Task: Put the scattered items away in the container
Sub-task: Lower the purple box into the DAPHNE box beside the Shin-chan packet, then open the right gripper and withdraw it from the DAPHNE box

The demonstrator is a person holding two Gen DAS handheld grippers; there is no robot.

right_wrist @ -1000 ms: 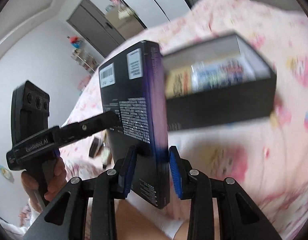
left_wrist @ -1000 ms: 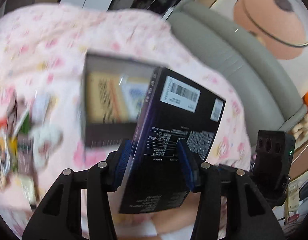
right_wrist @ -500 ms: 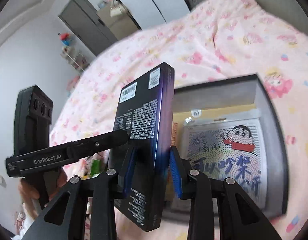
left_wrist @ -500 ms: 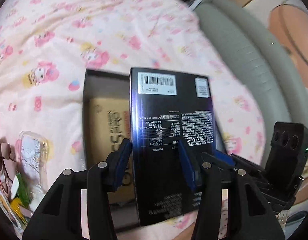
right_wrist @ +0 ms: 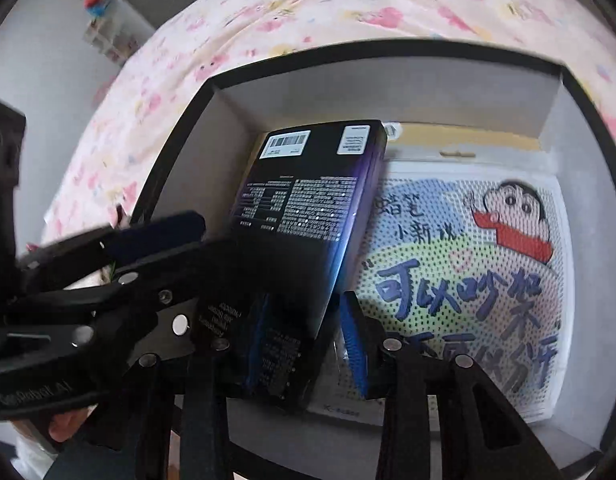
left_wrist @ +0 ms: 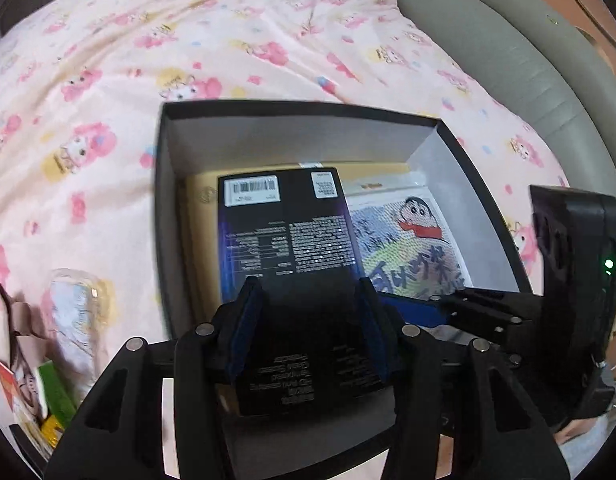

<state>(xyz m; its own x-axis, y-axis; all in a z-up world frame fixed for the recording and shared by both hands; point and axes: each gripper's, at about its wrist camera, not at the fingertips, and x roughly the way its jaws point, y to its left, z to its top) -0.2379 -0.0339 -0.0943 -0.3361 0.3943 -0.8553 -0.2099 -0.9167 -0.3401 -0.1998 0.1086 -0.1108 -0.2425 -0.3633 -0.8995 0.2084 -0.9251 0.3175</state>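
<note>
A flat black product box with barcode labels (left_wrist: 285, 232) lies lowered inside the open black container (left_wrist: 163, 184), over a yellow item and beside a cartoon-print pack (left_wrist: 412, 256). My left gripper (left_wrist: 308, 328) is shut on the black box across its width. My right gripper (right_wrist: 308, 340) straddles the same box (right_wrist: 308, 200) edgewise; its right blue pad (right_wrist: 354, 344) stands a little off the box edge. The cartoon pack (right_wrist: 468, 264) fills the container's right half (right_wrist: 580, 92).
The container sits on a pink cartoon-print bedspread (left_wrist: 187, 40). Several scattered small items lie on the bed at the left: a clear case (left_wrist: 77, 312) and colourful packets (left_wrist: 39, 392). A grey padded headboard (left_wrist: 508, 40) runs along the right.
Both grippers have carried the black box from upright above the bed down into the container, tilting it flat. The right gripper's jaws have widened off the box.
</note>
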